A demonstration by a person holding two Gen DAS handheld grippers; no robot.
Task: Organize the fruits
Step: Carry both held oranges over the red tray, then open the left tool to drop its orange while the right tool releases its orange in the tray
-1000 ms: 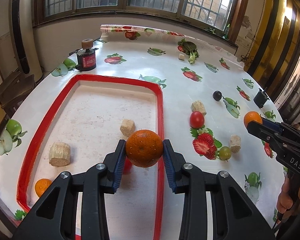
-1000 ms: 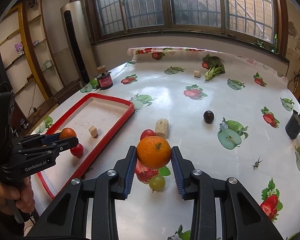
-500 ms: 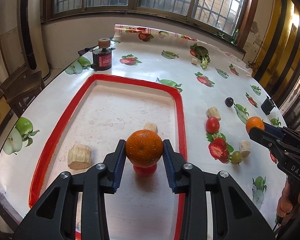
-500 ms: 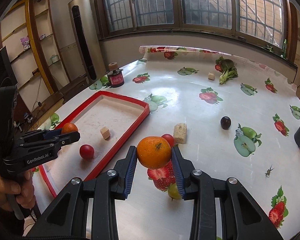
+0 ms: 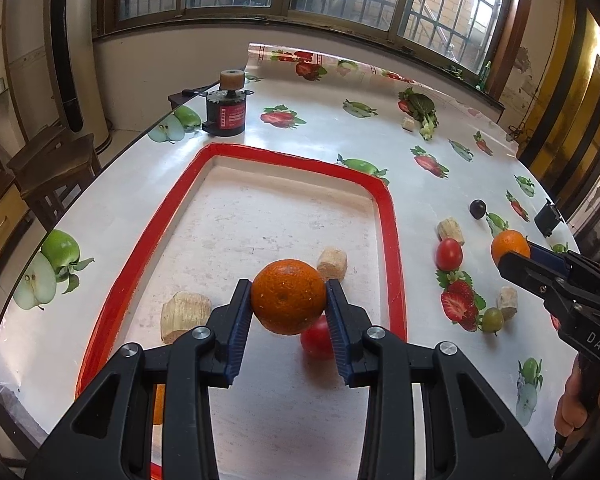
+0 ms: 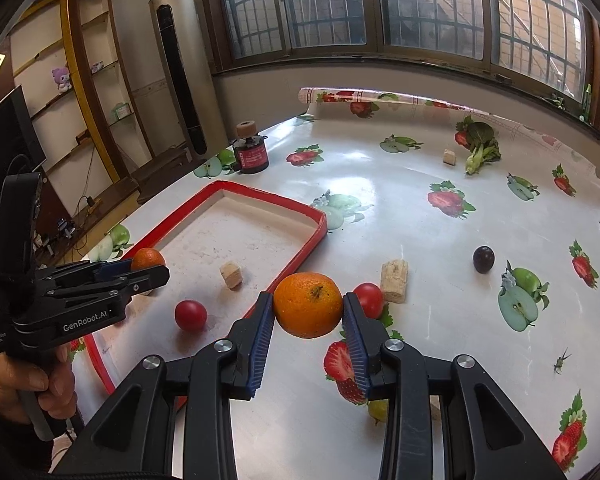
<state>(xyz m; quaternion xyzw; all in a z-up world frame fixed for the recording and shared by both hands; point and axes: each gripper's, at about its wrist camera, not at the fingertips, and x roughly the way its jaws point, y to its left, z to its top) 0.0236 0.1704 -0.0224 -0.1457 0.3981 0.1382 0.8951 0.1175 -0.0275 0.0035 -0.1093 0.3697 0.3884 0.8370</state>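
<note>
Item: left gripper (image 5: pixel 288 304), jaws pinching a dark orange (image 5: pixel 288 296), held above the near half of the red-rimmed tray (image 5: pixel 388 216).
Item: right gripper (image 6: pixel 308 316), jaws pinching a lighter orange (image 6: pixel 308 304), held over the table (image 6: pixel 400 200) just outside the tray's right rim.
In tray: red tomato (image 5: pixel 316 338) directly under the left gripper's orange; two pale cork-like blocks, one (image 5: pixel 184 314) near the left rim, one (image 5: pixel 332 264) beyond the orange; a further orange piece at the near left corner, mostly hidden by the gripper.
On table, right of tray: second tomato (image 5: pixel 449 254), block (image 5: pixel 450 230), dark plum (image 5: pixel 477 209), green grape (image 5: pixel 492 320). Far edge: leafy vegetable (image 5: pixel 422 110); far left corner: black motor (image 5: pixel 225 114).
Hazards: released here, the left orange would likely land on the tomato and roll, knocking it toward the rim. The right orange, let go too early, would likely drop short of the rim and roll across the slick cloth among the loose fruit.
</note>
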